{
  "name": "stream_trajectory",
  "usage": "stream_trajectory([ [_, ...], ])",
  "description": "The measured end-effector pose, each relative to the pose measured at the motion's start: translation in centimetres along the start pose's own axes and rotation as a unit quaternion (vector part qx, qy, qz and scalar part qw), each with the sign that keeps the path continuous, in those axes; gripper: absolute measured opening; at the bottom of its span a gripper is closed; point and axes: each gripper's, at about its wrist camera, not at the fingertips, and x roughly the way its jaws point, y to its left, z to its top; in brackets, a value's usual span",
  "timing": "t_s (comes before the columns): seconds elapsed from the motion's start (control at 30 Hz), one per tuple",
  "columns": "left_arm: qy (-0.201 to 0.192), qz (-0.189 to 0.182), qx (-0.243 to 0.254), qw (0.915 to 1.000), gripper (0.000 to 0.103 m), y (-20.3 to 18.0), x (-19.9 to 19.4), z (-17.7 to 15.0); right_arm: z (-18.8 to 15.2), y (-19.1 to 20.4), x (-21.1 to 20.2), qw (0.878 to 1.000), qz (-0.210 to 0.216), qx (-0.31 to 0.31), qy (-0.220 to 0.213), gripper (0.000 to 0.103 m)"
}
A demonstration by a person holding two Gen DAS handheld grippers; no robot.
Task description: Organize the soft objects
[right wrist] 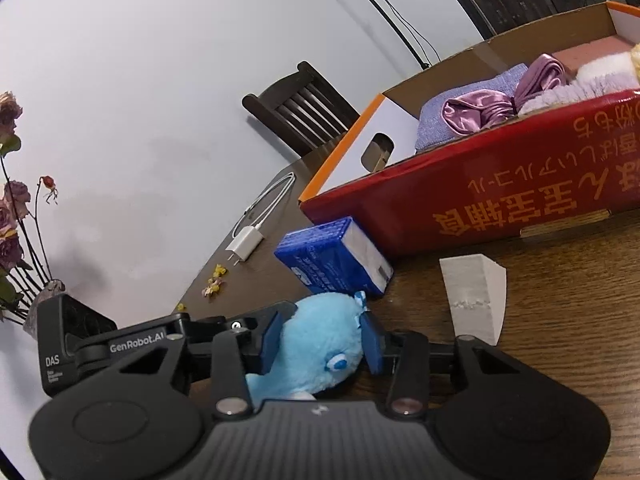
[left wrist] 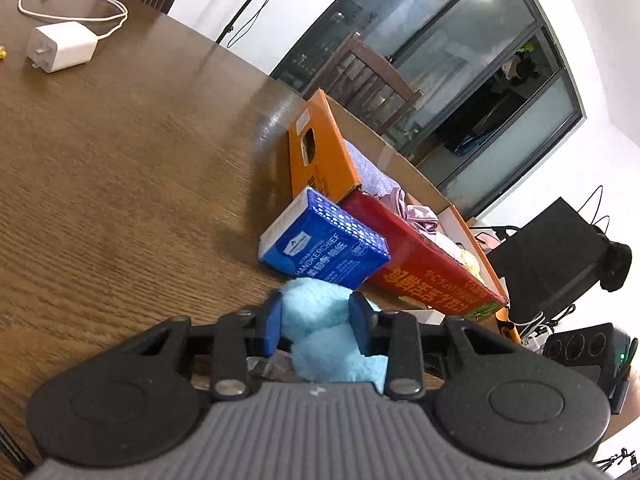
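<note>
A light-blue plush toy [left wrist: 320,320] lies on the brown wooden table [left wrist: 120,180] and both grippers hold it. My left gripper [left wrist: 316,308] has its blue pads pressed into the toy's body. In the right wrist view my right gripper [right wrist: 322,322] is shut on the plush toy [right wrist: 316,344] at its head end, where a small blue eye shows. Just behind stands a red and orange cardboard box [left wrist: 420,264], open on top. In the box [right wrist: 500,184] lie a purple cloth [right wrist: 448,120], a shiny lilac fabric [right wrist: 500,100] and fluffy pieces.
A blue handkerchief tissue pack [left wrist: 324,248] leans against the box, right beyond the toy. A white wedge block [right wrist: 476,292] lies to its right. A white charger with cable [left wrist: 60,48] lies farther off on the table. Dried roses [right wrist: 12,200] and a chair [right wrist: 300,104] stand at the edges.
</note>
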Motion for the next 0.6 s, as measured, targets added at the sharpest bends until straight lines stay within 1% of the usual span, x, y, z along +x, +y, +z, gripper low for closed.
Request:
stream_trajectory([
  [0.07, -0.012, -0.004, 0.01, 0.9999, 0.035, -0.3, -0.4, 0.0, 0.1, 0.3, -0.2, 1.0, -0.001, -0.012, -0.005, 0.04],
  [0.13, -0.032, -0.009, 0.02, 0.9992, 0.035, -1.0, -1.4, 0.1, 0.3, 1.1, -1.1, 0.999, 0.002, -0.029, -0.02, 0.038],
  [0.2, -0.06, -0.021, 0.032, 0.9975, 0.035, -2.8, -3.3, 0.0, 0.5, 2.2, -2.2, 0.999, 0.009, -0.037, -0.031, 0.038],
  [0.27, -0.072, -0.035, 0.046, 0.9957, 0.036, -4.8, -5.0, -0.4, 0.6, 3.7, -4.3, 0.997, 0.01, -0.057, -0.047, 0.037],
  [0.33, -0.059, -0.042, 0.047, 0.9963, 0.036, -6.6, -5.9, -1.0, 0.3, 4.7, -6.9, 0.996, 0.009, -0.069, -0.056, 0.037],
  [0.43, -0.039, -0.051, 0.059, 0.9962, 0.036, -9.4, -6.2, -3.4, -1.0, 4.8, -11.0, 0.996, -0.003, -0.071, -0.063, 0.037],
  [0.53, -0.013, -0.042, 0.085, 0.9954, 0.036, -11.7, -4.9, -7.0, -3.4, 3.7, -14.2, 0.996, -0.03, -0.064, -0.05, 0.037],
  [0.6, 0.011, -0.037, 0.085, 0.9956, 0.036, -12.0, -3.5, -8.9, -5.2, 2.4, -15.5, 0.997, -0.054, -0.047, -0.041, 0.037],
])
